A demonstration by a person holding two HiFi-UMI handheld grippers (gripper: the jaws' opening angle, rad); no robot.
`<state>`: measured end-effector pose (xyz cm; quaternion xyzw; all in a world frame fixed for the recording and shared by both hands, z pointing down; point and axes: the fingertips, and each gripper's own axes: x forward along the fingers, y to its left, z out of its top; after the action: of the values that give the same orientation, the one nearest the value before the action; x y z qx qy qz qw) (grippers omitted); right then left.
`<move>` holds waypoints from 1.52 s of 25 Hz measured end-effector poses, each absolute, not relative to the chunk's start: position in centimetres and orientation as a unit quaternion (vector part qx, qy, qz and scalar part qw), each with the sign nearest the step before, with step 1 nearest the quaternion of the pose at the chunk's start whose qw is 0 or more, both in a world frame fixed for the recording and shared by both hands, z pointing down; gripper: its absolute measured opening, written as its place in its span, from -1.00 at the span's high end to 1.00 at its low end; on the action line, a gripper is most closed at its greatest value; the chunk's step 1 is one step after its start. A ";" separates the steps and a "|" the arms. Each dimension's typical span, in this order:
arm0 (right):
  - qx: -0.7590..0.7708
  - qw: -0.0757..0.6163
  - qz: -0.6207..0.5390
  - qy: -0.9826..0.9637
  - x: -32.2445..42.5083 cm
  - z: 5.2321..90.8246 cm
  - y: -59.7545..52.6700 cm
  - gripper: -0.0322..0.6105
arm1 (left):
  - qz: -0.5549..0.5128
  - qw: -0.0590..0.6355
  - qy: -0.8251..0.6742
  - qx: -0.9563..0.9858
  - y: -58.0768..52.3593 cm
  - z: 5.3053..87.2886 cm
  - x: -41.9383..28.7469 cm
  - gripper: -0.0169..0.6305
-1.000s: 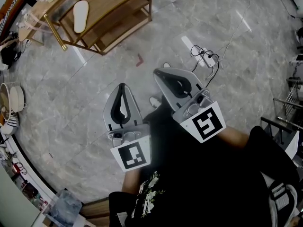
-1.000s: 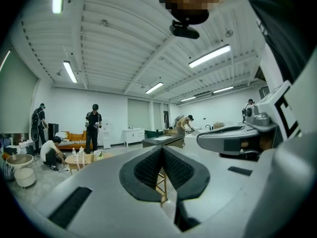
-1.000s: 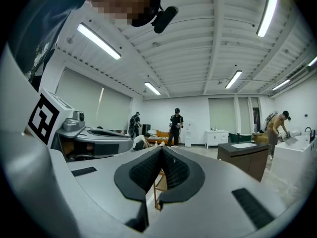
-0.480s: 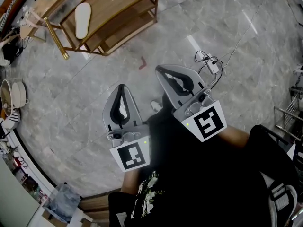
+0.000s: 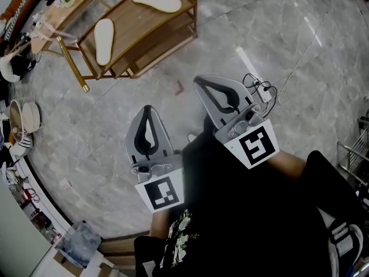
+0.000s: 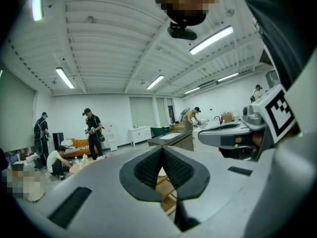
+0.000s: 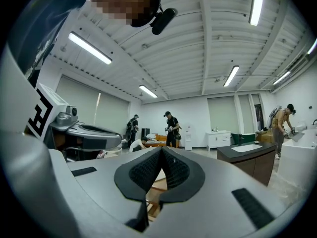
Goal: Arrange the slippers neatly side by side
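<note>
Two pale slippers lie soles up on a low wooden rack [image 5: 167, 36] at the top of the head view: one slipper [image 5: 103, 40] on the left end, the other slipper [image 5: 157, 0] at the far right end, apart and at different angles. My left gripper [image 5: 147, 109] and right gripper [image 5: 200, 83] are held level over the marble floor, well short of the rack, both shut with nothing between the jaws. In the left gripper view the left gripper [image 6: 161, 150] shows closed pads, with the rack's wood glimpsed below; the right gripper [image 7: 161, 151] looks the same.
A power strip with tangled cable [image 5: 260, 88] lies on the floor just right of the right gripper. A round wooden side table [image 5: 63, 7] stands left of the rack. Bowls and clutter [image 5: 20, 120] line the left wall. Several people [image 6: 92, 130] work across the room.
The rack and slippers have slid down and right in the head view as I moved toward them. Both grippers stayed shut and kept their place relative to my body.
</note>
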<state>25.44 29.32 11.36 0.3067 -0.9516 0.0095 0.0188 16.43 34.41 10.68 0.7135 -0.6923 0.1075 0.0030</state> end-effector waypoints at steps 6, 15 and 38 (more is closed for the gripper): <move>0.263 0.026 0.023 -0.964 25.2 12.6 26.8 0.90 | 0.121 0.011 -0.720 0.683 33.1 11.1 16.6 0.94; 0.204 0.011 0.029 -0.979 23.7 13.0 25.5 0.90 | 0.125 0.015 -0.747 0.653 31.7 11.9 16.5 0.94; 0.217 -0.011 0.015 -0.976 26.4 12.4 23.3 0.90 | 0.128 0.007 -0.746 0.654 28.9 11.7 18.6 0.94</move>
<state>26.36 23.30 12.40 0.2168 -0.9760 0.0148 -0.0114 18.58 28.94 11.67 0.6541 -0.7455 0.1275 0.0073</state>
